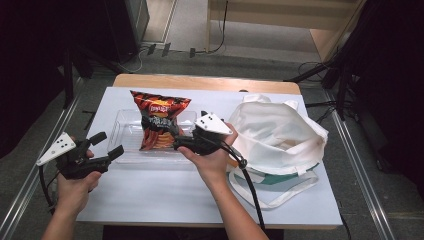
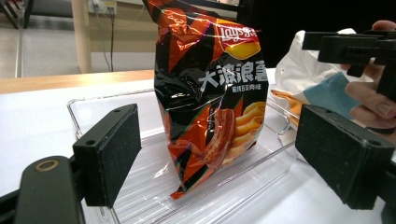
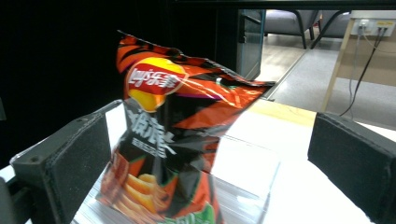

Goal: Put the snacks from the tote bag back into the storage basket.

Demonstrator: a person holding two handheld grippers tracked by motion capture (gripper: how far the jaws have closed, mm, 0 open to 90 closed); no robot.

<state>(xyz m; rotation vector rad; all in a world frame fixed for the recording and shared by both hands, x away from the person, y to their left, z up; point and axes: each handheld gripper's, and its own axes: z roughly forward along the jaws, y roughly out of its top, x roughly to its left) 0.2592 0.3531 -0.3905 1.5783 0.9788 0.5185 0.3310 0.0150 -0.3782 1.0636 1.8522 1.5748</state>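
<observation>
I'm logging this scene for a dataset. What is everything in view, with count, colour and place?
chip bag: one, orange and black, standing in the tray
tray: one, clear plastic, on the table's left half
tote bag: one, white with teal, on the table's right half
table: one, white top with a wooden far edge
left tool: one, black, jaws open, left of the tray
right tool: one, black, jaws open, beside the chip bag
hands: two, each holding a tool

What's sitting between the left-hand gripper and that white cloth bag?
In the high view, between the left gripper and the white cloth bag sits a clear tray holding an upright chip bag, with the right gripper beside it.
</observation>
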